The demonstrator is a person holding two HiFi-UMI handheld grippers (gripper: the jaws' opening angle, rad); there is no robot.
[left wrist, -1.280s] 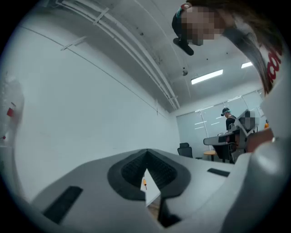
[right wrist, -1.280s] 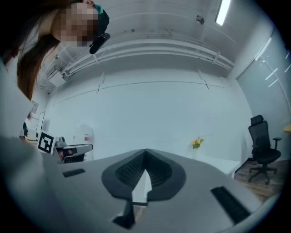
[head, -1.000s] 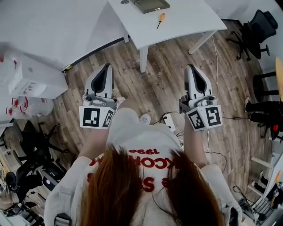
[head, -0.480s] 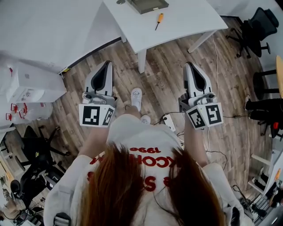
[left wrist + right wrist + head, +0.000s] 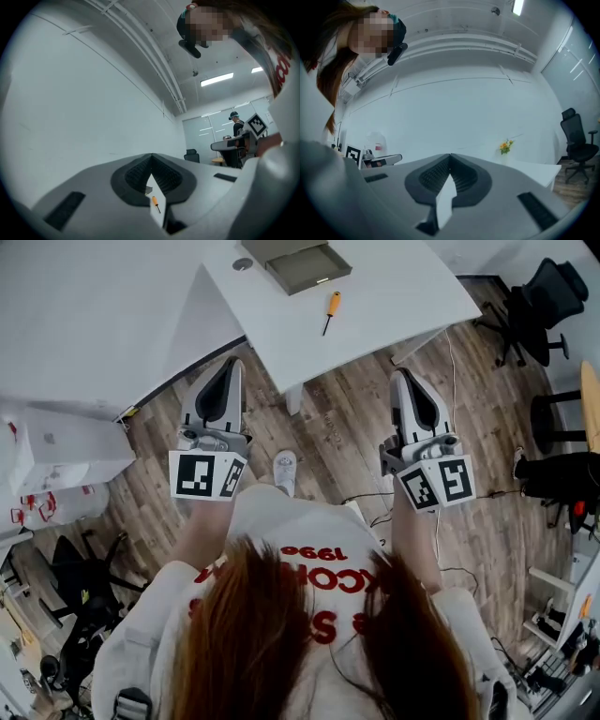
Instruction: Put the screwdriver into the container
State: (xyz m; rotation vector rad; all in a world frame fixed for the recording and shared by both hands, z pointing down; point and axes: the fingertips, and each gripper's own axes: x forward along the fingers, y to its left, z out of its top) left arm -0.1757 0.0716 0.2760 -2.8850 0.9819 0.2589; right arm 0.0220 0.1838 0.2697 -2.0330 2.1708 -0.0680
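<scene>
The screwdriver, with an orange handle and a dark shaft, lies on the white table at the top of the head view. Just behind it on the table stands the grey-green container. My left gripper is held out in front of the person, short of the table's near edge, shut and holding nothing. My right gripper is level with it on the right, also shut and holding nothing. Through the slit under the left gripper tips I see the screwdriver far ahead.
A wooden floor lies below, with a shoe and cables near the feet. White boxes stand at the left, black office chairs at the right. A small round disc lies on the table. Another person stands far off.
The person has walked toward the table: table, container and screwdriver have slid lower and nearer in the head view. Both grippers came forward with the person, still shut.
</scene>
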